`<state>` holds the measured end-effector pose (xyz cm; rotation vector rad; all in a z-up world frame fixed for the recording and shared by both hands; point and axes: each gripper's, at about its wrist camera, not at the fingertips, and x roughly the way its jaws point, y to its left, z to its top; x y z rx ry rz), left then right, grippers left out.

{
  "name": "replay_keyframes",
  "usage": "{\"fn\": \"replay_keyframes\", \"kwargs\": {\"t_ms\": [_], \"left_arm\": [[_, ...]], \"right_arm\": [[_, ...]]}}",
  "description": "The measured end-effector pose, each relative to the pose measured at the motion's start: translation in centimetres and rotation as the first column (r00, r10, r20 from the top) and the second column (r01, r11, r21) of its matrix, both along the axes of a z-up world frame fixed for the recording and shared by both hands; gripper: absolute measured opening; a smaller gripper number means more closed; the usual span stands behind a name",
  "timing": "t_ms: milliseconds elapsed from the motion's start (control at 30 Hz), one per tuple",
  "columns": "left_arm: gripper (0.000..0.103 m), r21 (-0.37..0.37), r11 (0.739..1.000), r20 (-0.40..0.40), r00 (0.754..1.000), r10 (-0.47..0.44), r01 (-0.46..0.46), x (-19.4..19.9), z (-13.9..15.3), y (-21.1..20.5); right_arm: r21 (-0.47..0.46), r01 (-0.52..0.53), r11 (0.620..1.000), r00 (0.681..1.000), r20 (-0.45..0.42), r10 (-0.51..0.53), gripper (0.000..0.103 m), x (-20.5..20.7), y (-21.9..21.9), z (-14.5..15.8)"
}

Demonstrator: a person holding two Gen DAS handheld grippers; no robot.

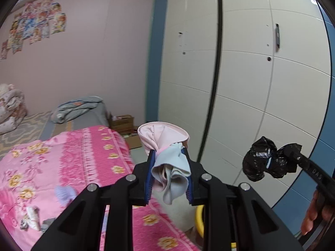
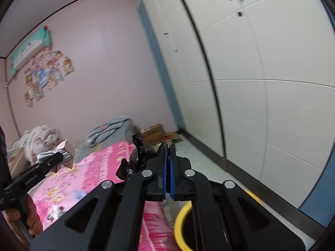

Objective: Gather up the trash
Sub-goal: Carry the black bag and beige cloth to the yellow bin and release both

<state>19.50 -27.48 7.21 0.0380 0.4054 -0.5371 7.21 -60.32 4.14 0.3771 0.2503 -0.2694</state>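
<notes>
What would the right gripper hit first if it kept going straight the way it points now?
Probably the cardboard boxes on the floor by the pink wall; depth is unclear. The right gripper, shut on a black plastic bag, points there.

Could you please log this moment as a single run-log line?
left gripper: shut on pink-grey cloth wad | right gripper: shut on black plastic bag | yellow-rimmed bin: below, by pink bedspread | deposit: not yet

left: bed (image 1: 62, 167) | right: wardrobe (image 1: 251, 83) | between: floor gap, probably passable
</notes>
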Motion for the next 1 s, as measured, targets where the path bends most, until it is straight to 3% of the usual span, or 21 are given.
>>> {"fn": "replay_keyframes", "kwargs": {"t_ms": [200, 500, 700, 1000], "left_arm": [[0.023, 0.039, 0.997, -0.012, 0.998, -0.070, 0.070, 0.2, -1.8, -4.9], [0.023, 0.067, 0.982, -0.107, 0.980, -0.166, 0.174, 1.9, -8.0, -11.3], [0.023, 0.095, 0.969, -0.179, 0.961, -0.210, 0.230, 3.1, -12.6, -15.1], [0.023, 0.119, 0.950, -0.256, 0.933, -0.251, 0.288, 3.6, -17.2, -18.7]], "right_arm": [[0.015, 0.144, 0.989, 0.989, -0.022, -0.144, 0.002, -0.4, -2.7, -2.2], [0.015, 0.306, 0.952, 0.950, -0.068, -0.305, 0.002, 0.2, -6.4, -7.1], [0.047, 0.349, 0.936, 0.932, -0.117, -0.342, 0.002, 0.7, -8.6, -10.6], [0.079, 0.396, 0.915, 0.908, -0.185, -0.377, 0.002, 1.3, -11.6, -15.1]]}}
